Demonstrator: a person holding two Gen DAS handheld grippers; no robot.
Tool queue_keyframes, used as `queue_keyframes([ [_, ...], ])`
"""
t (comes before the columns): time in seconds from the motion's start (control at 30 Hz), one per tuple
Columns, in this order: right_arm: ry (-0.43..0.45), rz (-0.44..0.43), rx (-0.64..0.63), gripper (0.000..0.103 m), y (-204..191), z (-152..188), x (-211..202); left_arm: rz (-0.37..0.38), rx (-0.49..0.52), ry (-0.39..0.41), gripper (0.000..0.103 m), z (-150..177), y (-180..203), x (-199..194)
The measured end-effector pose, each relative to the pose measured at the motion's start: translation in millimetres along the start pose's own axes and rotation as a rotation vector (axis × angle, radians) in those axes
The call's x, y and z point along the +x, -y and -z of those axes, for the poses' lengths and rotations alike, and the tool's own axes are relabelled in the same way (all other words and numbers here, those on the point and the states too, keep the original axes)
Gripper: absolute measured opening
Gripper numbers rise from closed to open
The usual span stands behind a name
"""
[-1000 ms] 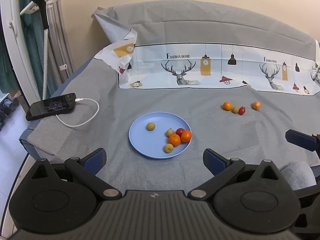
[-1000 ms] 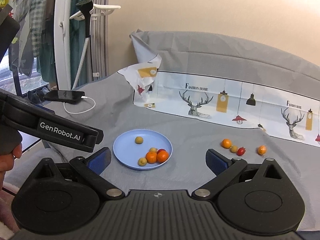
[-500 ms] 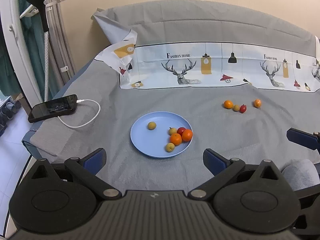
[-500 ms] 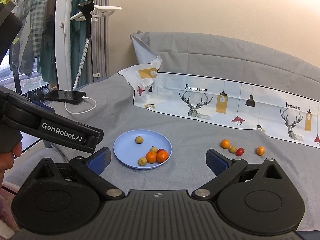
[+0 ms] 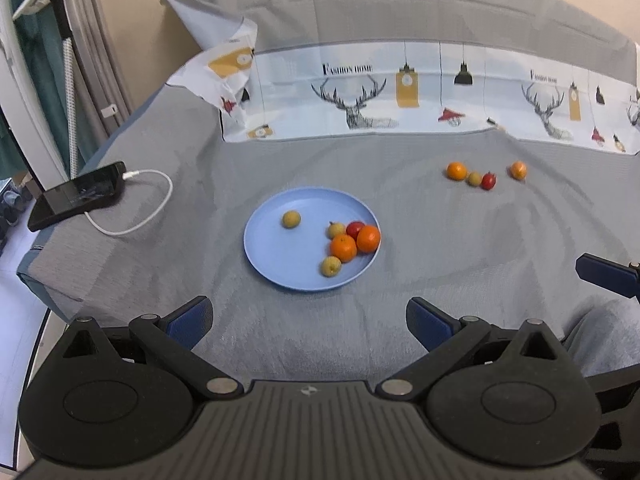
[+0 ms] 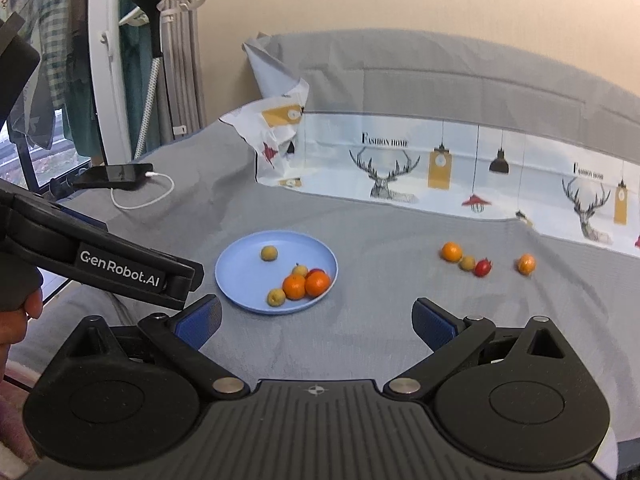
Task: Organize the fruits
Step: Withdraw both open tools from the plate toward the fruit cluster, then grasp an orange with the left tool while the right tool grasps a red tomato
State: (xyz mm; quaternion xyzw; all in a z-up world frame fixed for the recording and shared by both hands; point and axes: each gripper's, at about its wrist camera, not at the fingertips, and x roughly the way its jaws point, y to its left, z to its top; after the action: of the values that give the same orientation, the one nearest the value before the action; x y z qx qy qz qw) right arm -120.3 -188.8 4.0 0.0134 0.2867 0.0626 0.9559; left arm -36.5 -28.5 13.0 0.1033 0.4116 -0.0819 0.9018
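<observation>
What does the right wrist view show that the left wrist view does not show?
Only the right wrist view shows the left gripper's branded side, a hand and hanging clothes. Only the left wrist view shows a blue finger of the right gripper from outside. Both show the blue plate with six fruits, four loose fruits and the phone.

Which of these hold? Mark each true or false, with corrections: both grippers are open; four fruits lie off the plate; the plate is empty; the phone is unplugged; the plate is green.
1. Both the left gripper and the right gripper are open and hold nothing. True.
2. Four fruits lie on the cloth, off the plate. True.
3. The plate is empty. False: six fruits sit on it.
4. The phone is unplugged. False: a white cable runs into it.
5. The plate is green. False: it is blue.
</observation>
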Motion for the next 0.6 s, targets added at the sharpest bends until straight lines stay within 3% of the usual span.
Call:
queue_keyframes([
  [0.3,-0.066,0.015,0.101,0.101,34.6,6.0,33.3,0.001,0.068,-0.077,0.103,-22.1,27.5,43.3],
  [0.6,-0.055,0.216,0.270,0.101,122.6,10.4,71.4,0.081,0.096,-0.139,0.103,-80.3,86.1,111.0],
])
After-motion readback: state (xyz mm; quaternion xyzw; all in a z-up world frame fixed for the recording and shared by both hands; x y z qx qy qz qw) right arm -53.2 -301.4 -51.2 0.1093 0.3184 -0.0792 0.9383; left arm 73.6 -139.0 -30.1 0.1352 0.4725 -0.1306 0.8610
